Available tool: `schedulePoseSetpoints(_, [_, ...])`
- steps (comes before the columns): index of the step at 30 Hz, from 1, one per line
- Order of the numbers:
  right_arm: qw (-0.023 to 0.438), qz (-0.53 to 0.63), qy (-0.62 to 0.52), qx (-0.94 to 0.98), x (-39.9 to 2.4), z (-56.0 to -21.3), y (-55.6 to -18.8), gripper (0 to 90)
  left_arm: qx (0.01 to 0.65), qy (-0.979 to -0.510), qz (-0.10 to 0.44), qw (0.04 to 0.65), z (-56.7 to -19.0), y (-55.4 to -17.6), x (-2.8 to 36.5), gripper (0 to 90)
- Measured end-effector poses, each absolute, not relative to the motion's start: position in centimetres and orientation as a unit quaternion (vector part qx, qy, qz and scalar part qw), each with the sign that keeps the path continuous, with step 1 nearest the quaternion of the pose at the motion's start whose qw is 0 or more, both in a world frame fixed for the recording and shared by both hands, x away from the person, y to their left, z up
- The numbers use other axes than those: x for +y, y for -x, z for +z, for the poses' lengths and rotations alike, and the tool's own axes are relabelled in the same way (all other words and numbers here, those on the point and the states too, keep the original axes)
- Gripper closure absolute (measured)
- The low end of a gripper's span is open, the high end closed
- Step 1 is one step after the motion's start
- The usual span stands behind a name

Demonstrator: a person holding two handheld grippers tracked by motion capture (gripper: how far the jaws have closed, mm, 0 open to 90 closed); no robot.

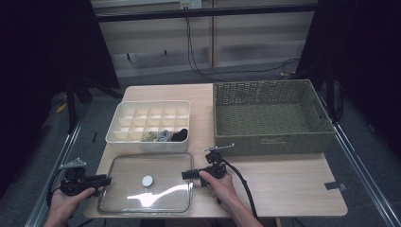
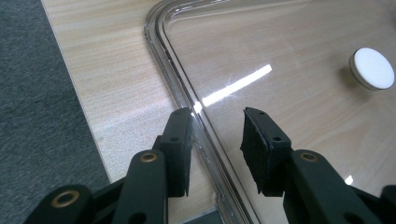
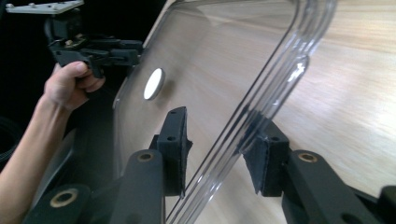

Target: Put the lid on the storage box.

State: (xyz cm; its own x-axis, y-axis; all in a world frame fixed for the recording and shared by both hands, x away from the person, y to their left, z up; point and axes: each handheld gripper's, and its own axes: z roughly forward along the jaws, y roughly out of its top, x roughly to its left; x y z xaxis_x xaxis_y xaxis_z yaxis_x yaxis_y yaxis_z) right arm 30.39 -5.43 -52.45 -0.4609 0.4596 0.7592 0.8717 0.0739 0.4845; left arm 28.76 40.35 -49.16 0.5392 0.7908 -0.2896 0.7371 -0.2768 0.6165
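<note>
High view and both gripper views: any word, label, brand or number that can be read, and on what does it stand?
None can be read.
The small tag on the front wall of the green woven basket: too small and blurred to read.
The white round knob on the clear plastic lid: blank.
The white divided organiser box and the light wooden table: no marking to be seen.

A lab-like recording setup is suggested: a wooden bench (image 1: 293, 189) framed by dark curtains (image 1: 42, 56), metal rails (image 1: 364, 175), trailing cables (image 1: 198, 66) and grey carpet (image 1: 156, 75).
</note>
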Motion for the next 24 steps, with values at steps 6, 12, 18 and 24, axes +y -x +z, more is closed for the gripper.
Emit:
schedulePoseSetpoints(6, [0.219,-0.494,0.47,-0.698,-5.17,-52.44,-30.4,64.7,0.476,-0.798,0.04,0.368,-49.26,-28.78,40.45,62.1])
schedulePoseSetpoints(12, [0.226,-0.516,0.466,-0.682,-5.61,-52.22,-30.31,70.0,0.479,-0.792,0.027,0.378,-49.31,-28.9,40.52,51.4])
schedulePoseSetpoints(18, [0.228,-0.525,0.459,-0.68,-5.79,-52.14,-30.2,72.0,0.482,-0.779,-0.008,0.401,-49.51,-28.93,40.68,41.8])
schedulePoseSetpoints(24, [0.227,-0.528,0.456,-0.68,-5.84,-52.1,-30.09,72.6,0.476,-0.783,-0.018,0.399,-49.4,-28.65,40.67,38.6])
